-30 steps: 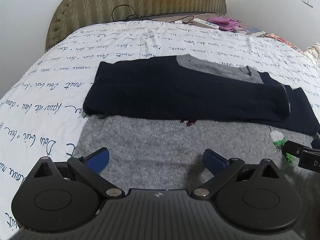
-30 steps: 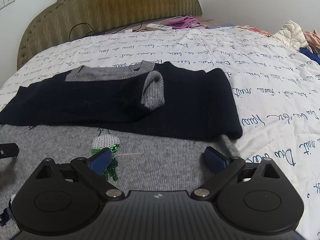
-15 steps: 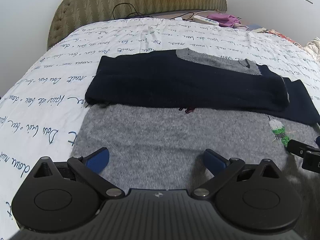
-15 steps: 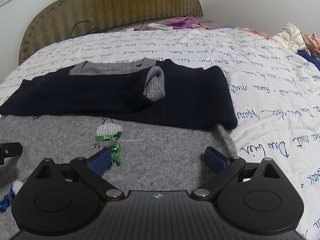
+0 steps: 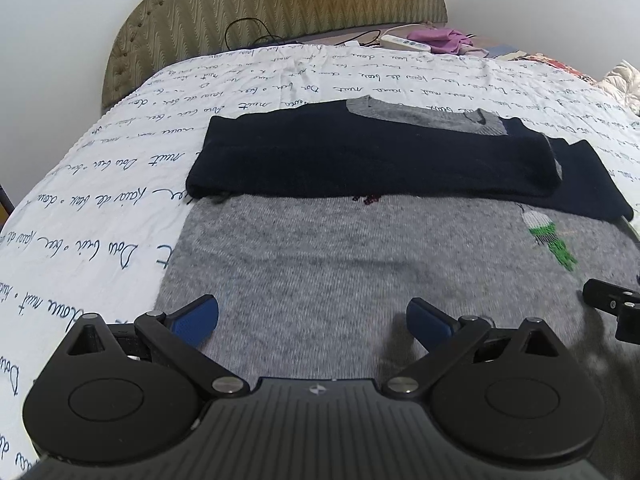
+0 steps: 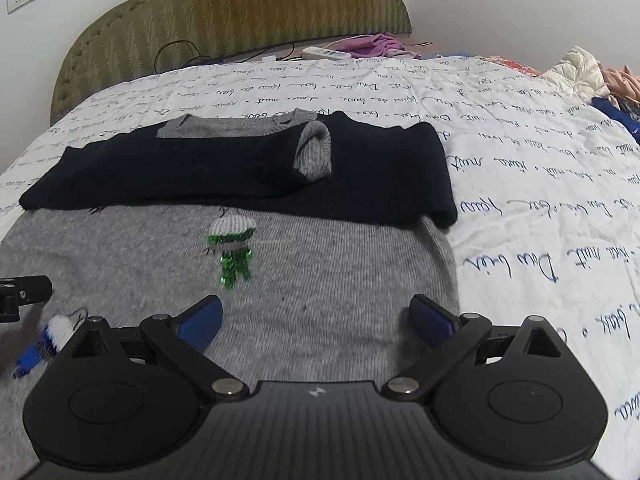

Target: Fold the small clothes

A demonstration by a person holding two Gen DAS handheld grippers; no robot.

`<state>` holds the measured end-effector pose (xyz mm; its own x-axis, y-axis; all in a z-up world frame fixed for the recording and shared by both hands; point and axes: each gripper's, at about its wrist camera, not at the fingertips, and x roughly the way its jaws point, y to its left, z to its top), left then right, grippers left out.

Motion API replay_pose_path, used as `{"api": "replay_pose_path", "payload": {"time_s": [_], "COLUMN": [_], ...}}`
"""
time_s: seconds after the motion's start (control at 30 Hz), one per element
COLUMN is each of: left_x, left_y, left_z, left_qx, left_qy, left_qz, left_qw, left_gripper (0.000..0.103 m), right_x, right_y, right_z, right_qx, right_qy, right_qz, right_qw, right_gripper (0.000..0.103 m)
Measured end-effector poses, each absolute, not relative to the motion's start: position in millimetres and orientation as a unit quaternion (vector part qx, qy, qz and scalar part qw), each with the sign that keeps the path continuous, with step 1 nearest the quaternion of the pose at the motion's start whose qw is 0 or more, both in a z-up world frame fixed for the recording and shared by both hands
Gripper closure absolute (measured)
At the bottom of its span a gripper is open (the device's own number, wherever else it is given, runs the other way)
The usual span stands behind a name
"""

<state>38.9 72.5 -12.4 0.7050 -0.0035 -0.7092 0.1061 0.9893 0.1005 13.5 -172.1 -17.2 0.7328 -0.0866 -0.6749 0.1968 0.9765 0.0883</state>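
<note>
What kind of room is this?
Most likely a bedroom. There is a padded headboard against the wall, a white bedspread covered in handwriting print, and a sweater spread on it for folding.

Both the left gripper [image 5: 313,320] and right gripper [image 6: 316,319] share black ribbed housings, round side discs, silver pivot screws, a small central logo and blue finger pads [image 5: 426,323]

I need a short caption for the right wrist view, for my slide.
Open right gripper above a grey sweater with navy sleeves folded across, on a script-printed bedspread.
</note>
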Motion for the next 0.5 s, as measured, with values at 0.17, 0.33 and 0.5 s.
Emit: {"api": "replay_pose_path", "payload": {"time_s": [0.17,0.33,0.5], "left_x": [25.8,14.0,0.4], "left_y": [74.8,76.6,78.7], "left_z": [-12.3,-13.1,-14.0], "left_qx": [0.068,0.071,0.081], "left_qy": [0.381,0.380,0.377], "left_qz": [-0.032,-0.035,-0.034], "left_qw": [0.922,0.922,0.922], "left_gripper": [0.001,0.001,0.001], "right_x": [-3.5,-20.1,-36.3], "right_y": [-170.7,-168.0,-164.4], "right_z": [-16.9,-17.6,-17.5], "right_qx": [0.077,0.079,0.081], "right_qy": [0.356,0.355,0.354], "right_qz": [-0.076,-0.071,-0.057], "right_qw": [0.928,0.929,0.930], "right_gripper": [0.002,0.002,0.002]}}
